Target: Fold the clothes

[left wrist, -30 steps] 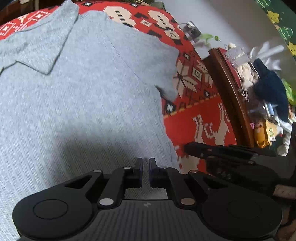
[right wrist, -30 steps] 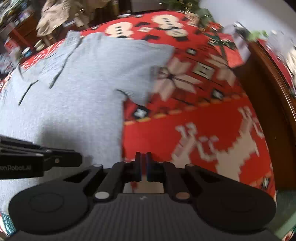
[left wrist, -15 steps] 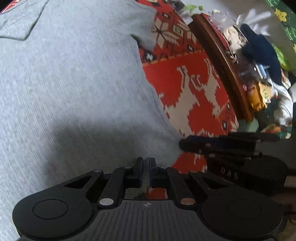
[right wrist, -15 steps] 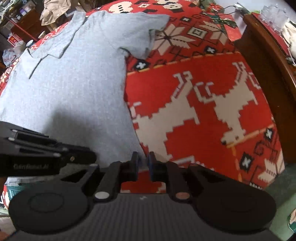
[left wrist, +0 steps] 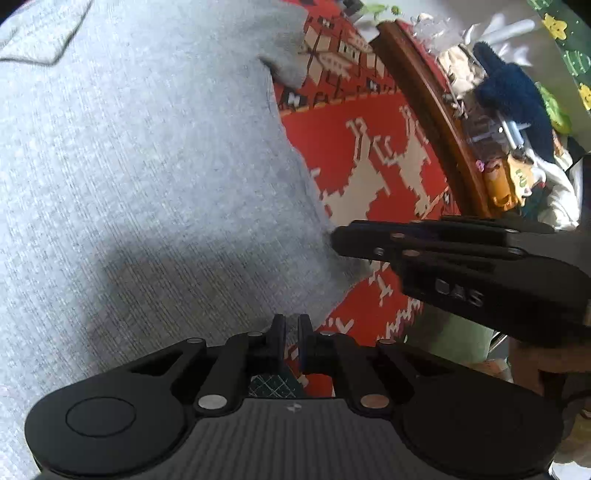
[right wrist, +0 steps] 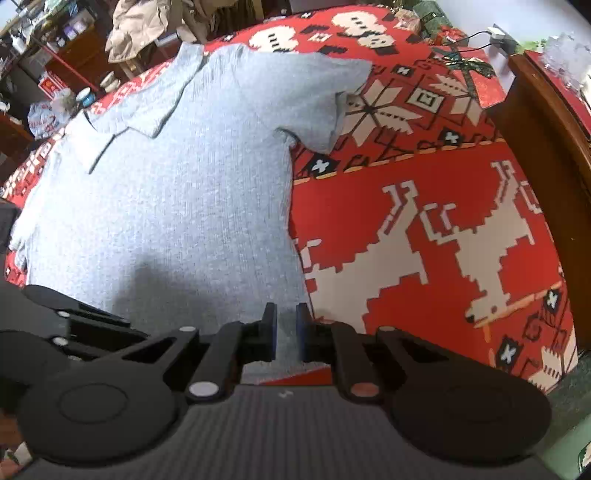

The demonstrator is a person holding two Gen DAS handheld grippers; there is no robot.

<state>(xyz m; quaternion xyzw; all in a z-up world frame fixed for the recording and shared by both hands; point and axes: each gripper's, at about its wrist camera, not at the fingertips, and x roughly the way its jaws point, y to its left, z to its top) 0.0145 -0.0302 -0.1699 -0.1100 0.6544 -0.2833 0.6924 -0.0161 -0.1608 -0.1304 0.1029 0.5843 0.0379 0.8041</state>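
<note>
A grey ribbed polo shirt (right wrist: 177,192) lies flat, collar at the far end, on a red blanket with white reindeer (right wrist: 424,240). My left gripper (left wrist: 291,323) is shut with nothing in it, its tips over the shirt's near hem. My right gripper (right wrist: 286,317) hovers at the shirt's near right corner. Its jaws stand slightly apart and grey fabric shows through the gap, but the pads do not press on it. In the left wrist view the right gripper's fingers (left wrist: 354,240) come in from the right and touch the shirt's side edge.
A dark wooden furniture edge (left wrist: 436,110) runs along the blanket's right side, with a dark blue plush toy (left wrist: 513,92) and clutter behind it. A beige garment (right wrist: 144,29) and crowded shelves stand beyond the collar end.
Both grippers have slid along the shirt from its middle down to the near hem. The right jaws have parted a little. The shirt lies as before.
</note>
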